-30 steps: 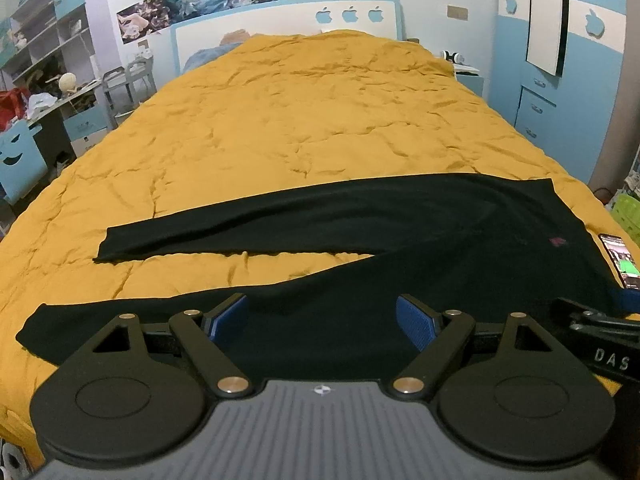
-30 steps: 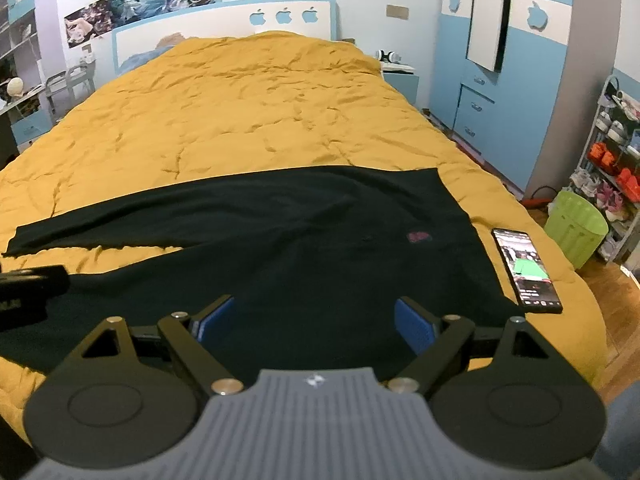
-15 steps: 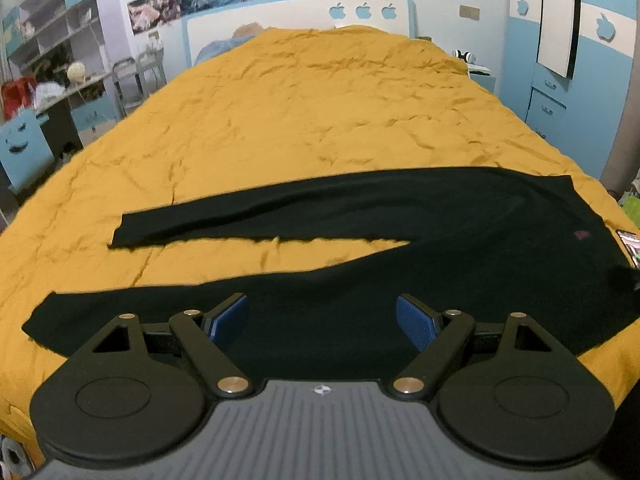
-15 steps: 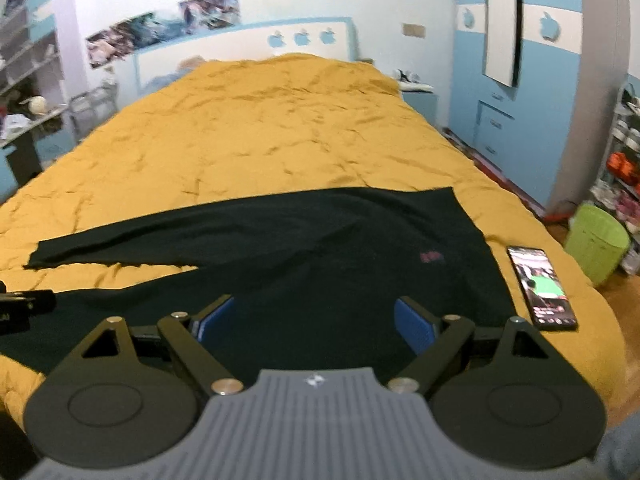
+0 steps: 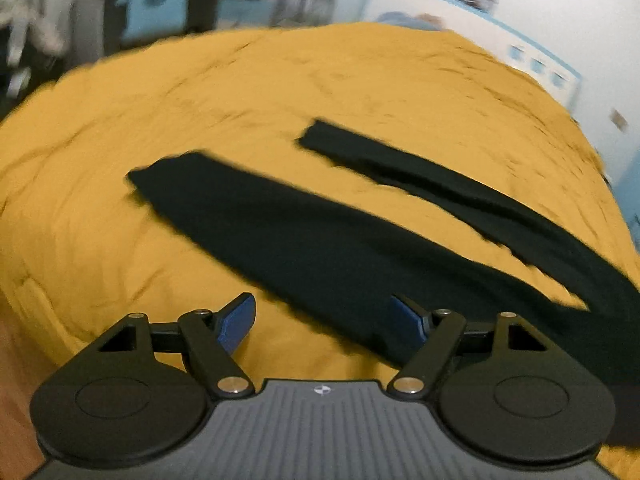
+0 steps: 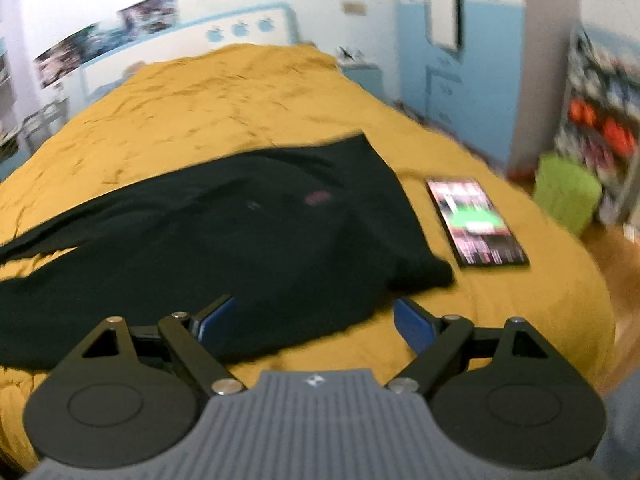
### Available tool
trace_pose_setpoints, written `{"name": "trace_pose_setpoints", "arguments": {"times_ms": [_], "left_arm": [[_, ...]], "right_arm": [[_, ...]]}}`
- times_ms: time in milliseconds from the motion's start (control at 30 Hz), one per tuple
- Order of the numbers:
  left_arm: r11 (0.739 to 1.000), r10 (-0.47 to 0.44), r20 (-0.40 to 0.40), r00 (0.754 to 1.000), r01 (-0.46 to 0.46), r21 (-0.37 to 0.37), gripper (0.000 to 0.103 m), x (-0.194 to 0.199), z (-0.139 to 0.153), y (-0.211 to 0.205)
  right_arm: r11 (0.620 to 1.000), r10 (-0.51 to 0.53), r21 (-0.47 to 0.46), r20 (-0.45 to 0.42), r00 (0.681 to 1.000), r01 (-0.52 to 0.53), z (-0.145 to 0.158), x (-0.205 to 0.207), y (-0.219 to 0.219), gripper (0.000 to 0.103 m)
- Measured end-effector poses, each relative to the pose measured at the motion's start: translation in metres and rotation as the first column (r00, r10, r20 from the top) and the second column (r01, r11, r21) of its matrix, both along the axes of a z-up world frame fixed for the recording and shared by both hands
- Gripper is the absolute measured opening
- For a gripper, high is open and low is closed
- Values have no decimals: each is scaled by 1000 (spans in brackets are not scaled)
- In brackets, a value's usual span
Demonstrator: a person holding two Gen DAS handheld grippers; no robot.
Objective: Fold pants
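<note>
Black pants [image 5: 320, 240] lie flat on a yellow bedspread [image 5: 280, 100], the two legs spread apart. In the left wrist view both leg ends show, the near leg running just ahead of my left gripper [image 5: 323, 320], which is open and empty above the bed's near edge. In the right wrist view the waist end of the pants [image 6: 248, 224] lies just ahead of my right gripper [image 6: 316, 322], which is open and empty, close to the near waist corner. Both views are motion-blurred.
A phone [image 6: 474, 220] with a lit screen lies on the bedspread just right of the waist. A green bin [image 6: 568, 196] and a shoe rack stand on the floor to the right. A desk and shelves stand beyond the bed's left side.
The left gripper has swung left toward the leg ends. The right gripper has moved right and closer to the waist corner. Both stay open.
</note>
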State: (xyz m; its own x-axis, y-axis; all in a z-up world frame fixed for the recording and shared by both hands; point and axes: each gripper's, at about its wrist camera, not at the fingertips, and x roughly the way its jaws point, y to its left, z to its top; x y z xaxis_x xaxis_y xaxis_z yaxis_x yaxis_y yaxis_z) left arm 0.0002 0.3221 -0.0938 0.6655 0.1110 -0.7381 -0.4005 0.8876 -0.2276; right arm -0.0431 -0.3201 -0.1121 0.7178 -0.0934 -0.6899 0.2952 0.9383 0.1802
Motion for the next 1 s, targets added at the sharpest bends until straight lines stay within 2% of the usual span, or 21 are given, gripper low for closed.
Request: {"name": "trace_pose_setpoints", "arguments": {"times_ms": [100,200,300,367,500,567,667,767,833,867,900,933,967,1000], "left_arm": [[998,44,4,999,-44,-49,89,6,-3,20],[989,75,8,997,-73,-131,89,11,-10,36],[979,108,3,994,-106,-173,86,13,-14,51],[967,135,12,991,-129,-219,87,13,-15,61],[917,167,20,986,-148,-371,92,18,-26,79],[904,175,14,985,-154,-399,92,21,-28,86],[879,201,23,979,-170,-445,94,24,-33,96],[827,252,43,967,-193,-529,95,26,-42,111],[793,288,50,956,-208,-572,94,25,-47,120],[779,303,52,952,-216,-588,92,26,-49,123],[769,317,55,947,-223,-599,80,26,-48,125],[776,329,51,943,-239,-584,52,34,-44,122],[792,331,47,942,-251,-557,17,36,-38,121],[802,326,40,945,-254,-541,6,39,-35,121]], "right_arm": [[987,-70,142,-42,997,75,-13,1,-17,73],[975,-118,188,-28,993,121,-13,-1,-17,72],[948,-183,262,-20,983,182,-11,-3,-24,64],[919,-231,326,-9,973,221,-10,-8,-34,59],[821,-330,492,-5,944,290,-18,-7,-62,59],[781,-361,543,-9,932,308,-21,-1,-71,58],[766,-375,545,-50,926,340,-25,16,-78,52],[767,-374,529,-91,923,363,-26,28,-81,34],[775,-354,528,-94,930,348,-26,32,-84,7],[774,-346,532,-99,933,343,-26,34,-86,5],[775,-340,531,-107,934,343,-26,37,-89,3],[775,-337,531,-111,935,342,-24,39,-91,1],[771,-334,540,-110,936,338,-22,42,-93,1],[769,-330,546,-106,938,333,-20,43,-94,1]]}}
